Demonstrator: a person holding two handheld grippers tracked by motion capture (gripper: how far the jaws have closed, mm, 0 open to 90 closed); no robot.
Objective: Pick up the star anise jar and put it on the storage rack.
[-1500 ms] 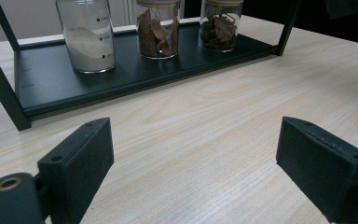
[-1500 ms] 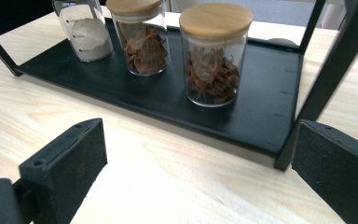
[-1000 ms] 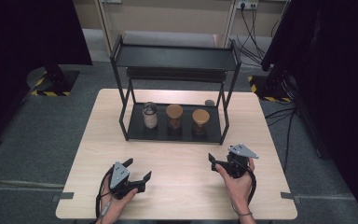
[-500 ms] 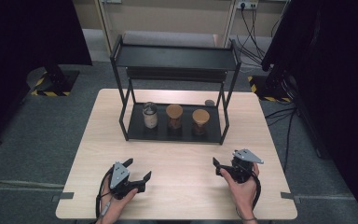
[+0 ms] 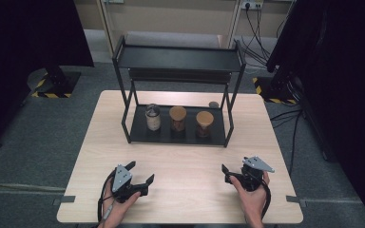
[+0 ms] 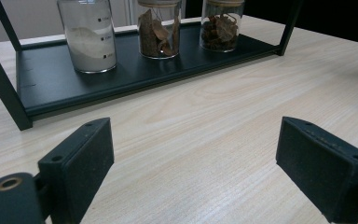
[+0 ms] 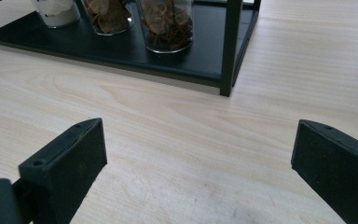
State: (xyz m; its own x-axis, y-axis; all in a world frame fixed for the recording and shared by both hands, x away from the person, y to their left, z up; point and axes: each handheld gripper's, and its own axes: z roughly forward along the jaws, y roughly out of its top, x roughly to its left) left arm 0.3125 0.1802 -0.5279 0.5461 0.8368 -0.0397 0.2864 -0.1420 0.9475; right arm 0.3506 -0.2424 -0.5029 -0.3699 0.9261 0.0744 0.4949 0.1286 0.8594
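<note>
A black two-tier rack (image 5: 178,59) stands at the back middle of the wooden table (image 5: 185,156). Its bottom shelf (image 6: 135,70) carries three glass jars: a white-powder jar (image 5: 152,117) (image 6: 87,35) on the left, a jar of brown bark pieces (image 5: 177,118) (image 6: 160,28) in the middle and another brown-filled jar (image 5: 204,123) (image 7: 168,23) on the right. My left gripper (image 5: 140,172) (image 6: 200,172) rests low near the table's front edge, open and empty. The right gripper (image 5: 233,173) (image 7: 200,168) is open too, holding nothing, in front of the rack's right front post (image 7: 230,46).
A small round object (image 5: 213,104) lies on the table behind the rack's right side. Bare wood stretches between the grippers and the rack. Dark curtains and stands flank the table on the grey floor.
The right gripper has drawn back toward the table's front edge and slightly to the right. The left gripper has stayed put.
</note>
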